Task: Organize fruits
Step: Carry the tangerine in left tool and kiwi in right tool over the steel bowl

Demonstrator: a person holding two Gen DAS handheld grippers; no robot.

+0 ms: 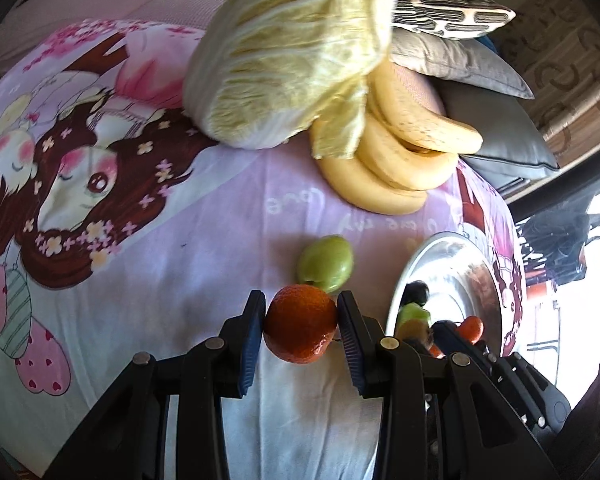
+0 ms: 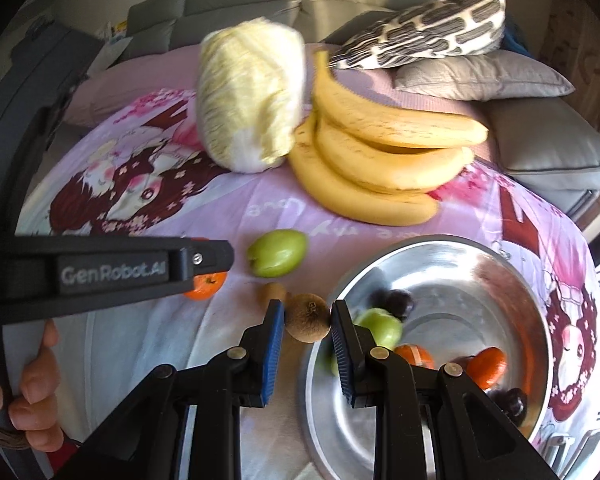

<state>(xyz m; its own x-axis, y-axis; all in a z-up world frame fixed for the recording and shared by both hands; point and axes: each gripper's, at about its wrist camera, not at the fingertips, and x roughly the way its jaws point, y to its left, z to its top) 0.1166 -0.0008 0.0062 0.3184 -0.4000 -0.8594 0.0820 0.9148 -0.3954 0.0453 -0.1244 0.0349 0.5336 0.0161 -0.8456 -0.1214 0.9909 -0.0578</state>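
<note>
The bed sheet (image 1: 160, 280) lies bare on its near left part, and cushions (image 2: 480, 76) crowd the far right edge. One cabbage (image 2: 248, 96) touches one bunch of bananas (image 2: 380, 160) at the far side. One steel bowl (image 2: 440, 264) at the near right holds several small fruits. One green fruit (image 1: 326, 264) lies loose beside it. The left hand-held gripper (image 1: 300, 320), angled down, clamps one orange (image 1: 300, 328). The right hand-held gripper (image 2: 307, 320), also angled down, pinches one kiwi (image 2: 307, 318) near the bowl's left rim.
</note>
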